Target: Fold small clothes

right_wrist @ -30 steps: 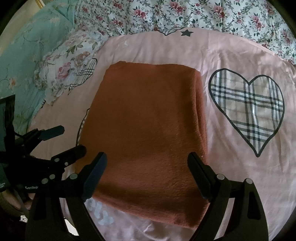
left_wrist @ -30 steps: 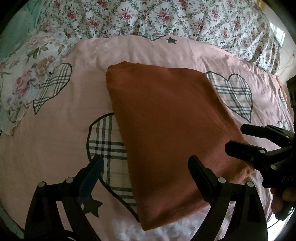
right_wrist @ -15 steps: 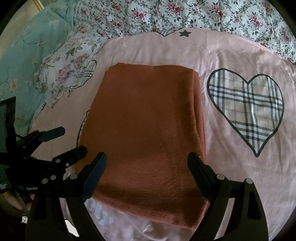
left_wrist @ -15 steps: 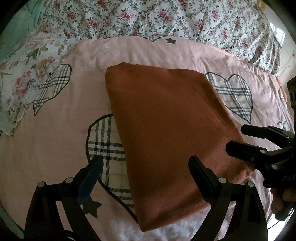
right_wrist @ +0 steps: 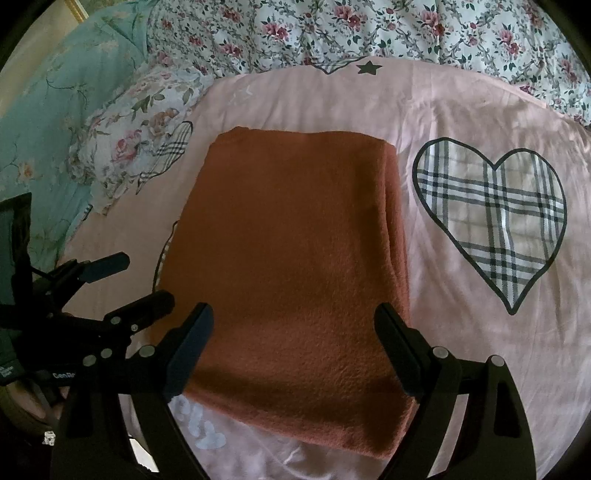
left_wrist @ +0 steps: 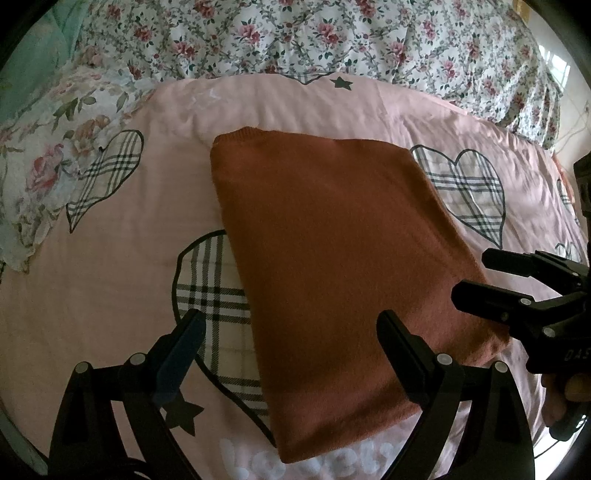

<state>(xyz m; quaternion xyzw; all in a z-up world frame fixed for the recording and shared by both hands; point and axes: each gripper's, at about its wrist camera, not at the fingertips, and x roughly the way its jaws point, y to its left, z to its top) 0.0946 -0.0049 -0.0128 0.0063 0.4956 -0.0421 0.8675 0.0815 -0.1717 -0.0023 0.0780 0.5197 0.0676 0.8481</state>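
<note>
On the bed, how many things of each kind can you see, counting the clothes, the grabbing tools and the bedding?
Folded rust-orange garment: 1
Grippers: 2, the left gripper and the right gripper, both open and empty
Pink heart-print sheet: 1
Floral quilt: 1
Floral pillow: 1
Total: 6

Two near, downward wrist views sharing folded garment [left_wrist: 332, 258].

Folded rust-brown garment [right_wrist: 291, 273] flat on pink bedspread [right_wrist: 461, 343], right hand-held gripper [right_wrist: 293, 343] agape above.
</note>
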